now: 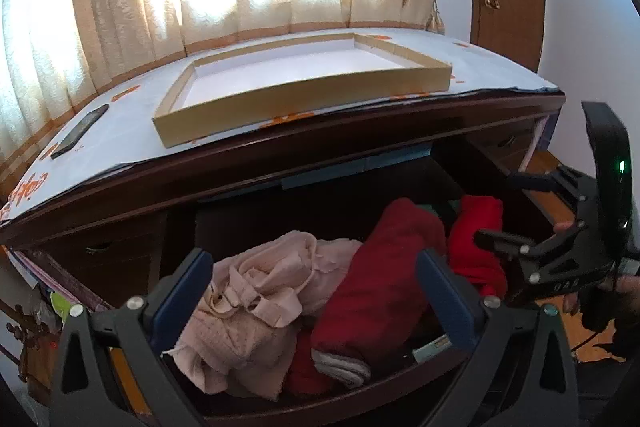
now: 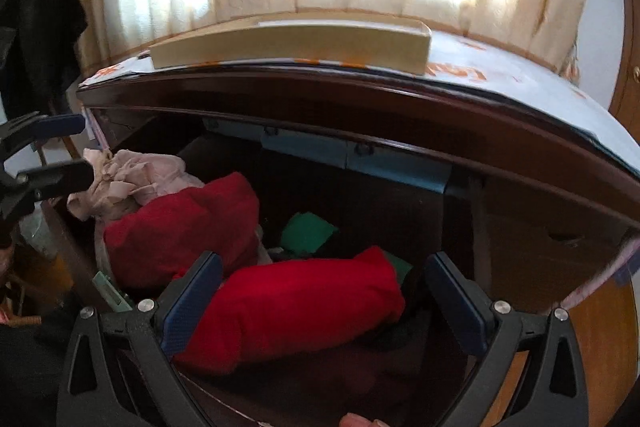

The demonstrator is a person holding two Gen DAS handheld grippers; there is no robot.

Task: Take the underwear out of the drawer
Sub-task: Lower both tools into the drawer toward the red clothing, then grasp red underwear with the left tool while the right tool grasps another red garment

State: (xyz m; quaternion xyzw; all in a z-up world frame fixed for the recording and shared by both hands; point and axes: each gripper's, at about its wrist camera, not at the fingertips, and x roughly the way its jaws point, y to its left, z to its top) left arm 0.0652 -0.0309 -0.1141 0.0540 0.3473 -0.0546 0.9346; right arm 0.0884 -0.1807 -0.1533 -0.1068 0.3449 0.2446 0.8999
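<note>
Bright red underwear [image 2: 296,303] lies in the open drawer [image 2: 224,399], long axis crosswise, directly ahead of my right tongs [image 2: 320,301], spread wide, empty. Left tongs [image 1: 316,297], also wide, hover over the pink garment [image 1: 256,291]; right nearer.

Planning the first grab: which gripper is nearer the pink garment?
Left. The left gripper hovers open right over the pink garment; the right gripper is over a red bundle beside it.

Drawer [image 2: 400,211] depths in shadow — green item [image 2: 306,231] half-buried; orange lettering [image 1: 24,189] cut off at the edge
</note>
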